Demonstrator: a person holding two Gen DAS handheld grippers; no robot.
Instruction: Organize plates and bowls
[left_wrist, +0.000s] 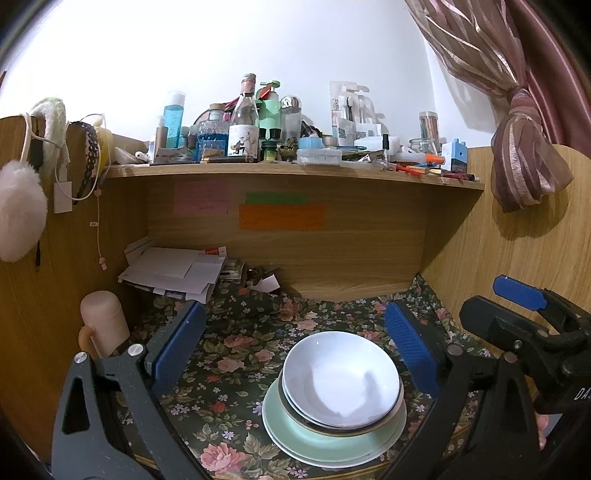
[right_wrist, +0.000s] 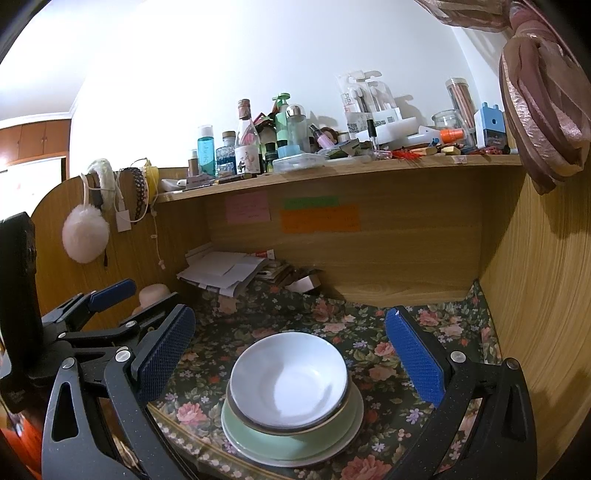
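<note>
Spreading my left gripper (left_wrist: 295, 343) wide and empty, I see the stacked white bowls on pale green plates (left_wrist: 334, 398) on the floral tablecloth (left_wrist: 229, 354) between its blue pads, nearer the right one; my right gripper (right_wrist: 290, 350), equally wide and empty, frames the same stack.

Both wrist cameras look forward and slightly down along wide-spread jaws into the desk alcove, close above the tabletop (left_wrist: 229, 354). The left sits left of the right; both share the stacked dishes (left_wrist: 334, 398) and cluttered shelf (right_wrist: 332, 170).
</note>
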